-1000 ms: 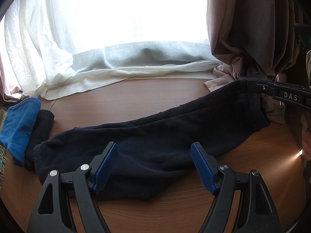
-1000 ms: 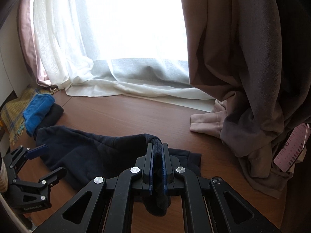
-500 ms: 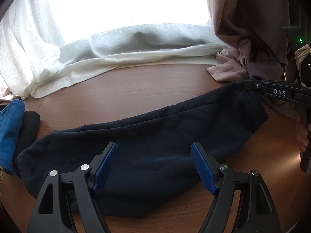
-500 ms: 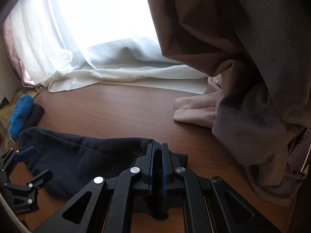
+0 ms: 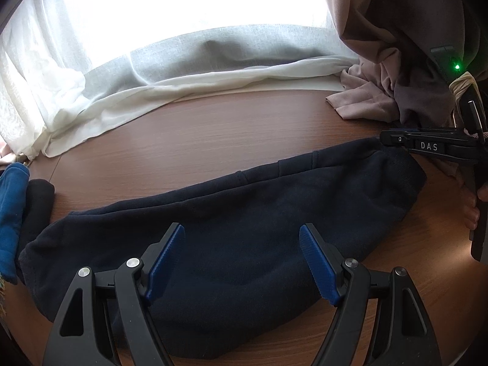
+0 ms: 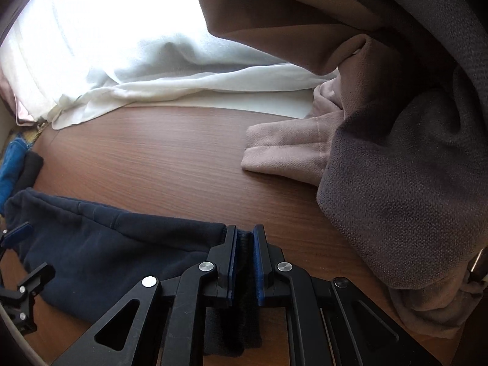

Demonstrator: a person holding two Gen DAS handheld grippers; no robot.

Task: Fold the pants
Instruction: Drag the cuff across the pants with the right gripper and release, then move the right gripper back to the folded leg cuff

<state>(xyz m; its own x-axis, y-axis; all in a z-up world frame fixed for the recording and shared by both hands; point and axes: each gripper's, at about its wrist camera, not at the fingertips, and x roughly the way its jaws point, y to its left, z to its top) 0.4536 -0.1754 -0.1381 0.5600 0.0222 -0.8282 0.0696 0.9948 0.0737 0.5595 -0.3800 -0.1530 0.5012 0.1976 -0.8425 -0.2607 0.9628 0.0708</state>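
The dark navy pants point(image 5: 244, 235) lay stretched across the wooden table point(image 5: 189, 140), one end near the blue cloth point(image 5: 12, 213) and the black cloth point(image 5: 38, 204) at the left edge, the other end at the right where your right gripper point(image 6: 244, 238) had it. Nothing on the table served as a container.

Your right gripper's jaws were clenched on the pants' thick hem, a ridge of dark fabric pinched between the blue pads point(image 6: 258, 262). In the left wrist view that same gripper point(image 5: 393, 135) came in from the right, marked "DAS", touching the pants' far corner. Your left gripper point(image 5: 242, 259) hovered over the middle of the pants with its jaws wide and released, both blue pads point(image 5: 164, 259) clear of the fabric as far as the view showed.

Compared with a second ago, both cameras sat lower and closer to the table: the pants filled more of the left view, and the held end lay lower against the table rather than lifted. The white sheer curtain point(image 5: 152, 91) and the brown curtain point(image 6: 396, 167) had slid up in both views. The grip had not changed.

The pants' lower edge was hidden behind your left gripper's arms. Part of your hand point(image 5: 471, 210) showed at the right edge, mostly cut off. The window was blown out to white, and the blue and black cloths were cropped at the frame edge.
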